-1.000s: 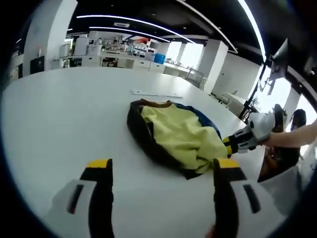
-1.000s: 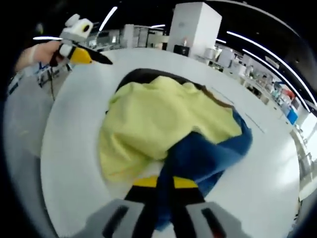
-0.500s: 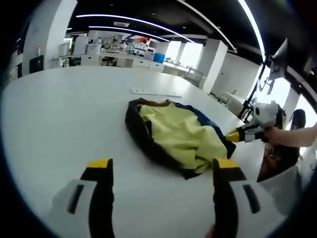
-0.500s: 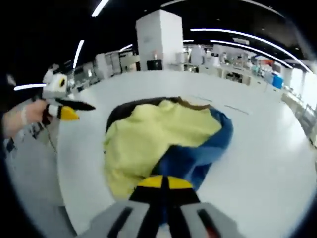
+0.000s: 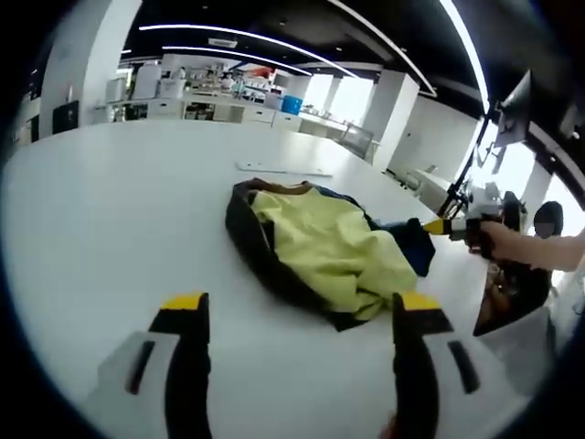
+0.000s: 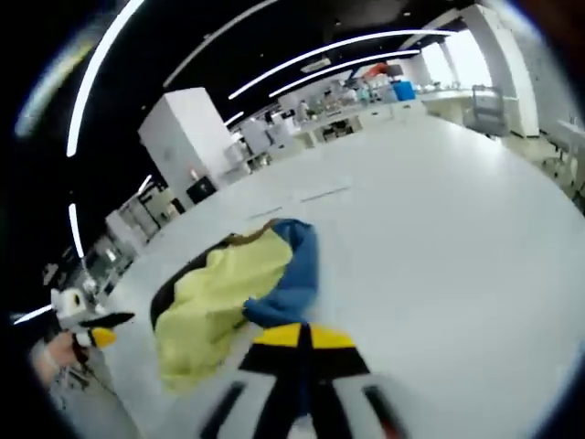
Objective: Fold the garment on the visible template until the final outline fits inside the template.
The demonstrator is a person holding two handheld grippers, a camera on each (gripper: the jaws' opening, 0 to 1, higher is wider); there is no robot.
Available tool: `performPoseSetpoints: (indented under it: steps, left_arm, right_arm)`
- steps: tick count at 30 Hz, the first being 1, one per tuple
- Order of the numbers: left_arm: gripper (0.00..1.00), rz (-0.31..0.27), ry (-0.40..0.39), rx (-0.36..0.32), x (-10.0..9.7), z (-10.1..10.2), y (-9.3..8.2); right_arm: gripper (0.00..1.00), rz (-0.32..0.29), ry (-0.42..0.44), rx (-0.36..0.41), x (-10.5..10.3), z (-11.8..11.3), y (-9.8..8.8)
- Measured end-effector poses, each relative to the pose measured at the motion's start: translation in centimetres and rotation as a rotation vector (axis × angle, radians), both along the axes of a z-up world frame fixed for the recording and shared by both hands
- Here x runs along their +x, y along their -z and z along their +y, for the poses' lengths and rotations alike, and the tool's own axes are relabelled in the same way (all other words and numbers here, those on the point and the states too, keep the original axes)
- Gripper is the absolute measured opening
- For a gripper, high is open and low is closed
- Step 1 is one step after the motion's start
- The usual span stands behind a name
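Broad white surface [image 5: 110, 210] in an open-plan office under long ceiling light strips. Crumpled on it, a yellow, black and blue fabric garment [image 5: 320, 251], mostly yellow on top with a black edge toward the near side. Blue sleeve portion [image 6: 297, 274] lifted and pinched between the closed yellow-tipped jaws of the right gripper [image 6: 300, 337], also seen in the left gripper view at the garment's far side [image 5: 439, 226]. Left gripper [image 5: 297, 306] spread wide, hovering over bare surface short of the garment, holding nothing.

Right gripper [image 6: 297, 340] lifted blue sleeve [image 6: 288, 279] away from garment [image 6: 215, 297]
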State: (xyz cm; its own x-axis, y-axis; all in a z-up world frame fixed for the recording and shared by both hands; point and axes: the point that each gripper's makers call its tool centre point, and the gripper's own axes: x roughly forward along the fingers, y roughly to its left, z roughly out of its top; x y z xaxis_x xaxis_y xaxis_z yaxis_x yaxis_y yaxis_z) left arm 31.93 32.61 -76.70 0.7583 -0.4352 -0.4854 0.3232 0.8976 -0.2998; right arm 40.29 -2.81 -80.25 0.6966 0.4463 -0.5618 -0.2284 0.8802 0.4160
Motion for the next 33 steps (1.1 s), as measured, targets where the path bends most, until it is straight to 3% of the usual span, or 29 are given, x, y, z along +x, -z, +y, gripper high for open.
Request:
performPoseSetpoints:
  steps: [4,7,14,25,28,33]
  left_arm:
    - [0.79,0.001,0.0,0.0,0.2,0.1,0.0]
    - [0.79,0.003,-0.002,-0.001,0.3,0.2,0.1]
    - [0.79,0.006,-0.004,0.0,0.1,0.1,0.2]
    - [0.79,0.005,-0.011,-0.001,-0.4,0.1,0.1]
    - [0.79,0.003,-0.013,-0.003,-0.3,0.2,0.0]
    - [0.79,0.005,-0.01,-0.006,-0.3,0.0,0.2]
  right_arm:
    - [0.0,0.026,0.015,-0.064,-0.1,-1.4,1.6]
    - [0.0,0.042,0.034,-0.06,-0.3,-1.8,1.8]
    - [0.0,0.044,-0.006,-0.197,-0.8,-2.1,3.2]
    - [0.0,0.034,-0.025,-0.217,-0.8,-2.5,3.4]
    - [0.0,0.0,-0.041,-0.229,-1.0,-2.4,2.8]
    - [0.14,-0.019,-0.05,-0.237,-0.8,-2.6,2.6]
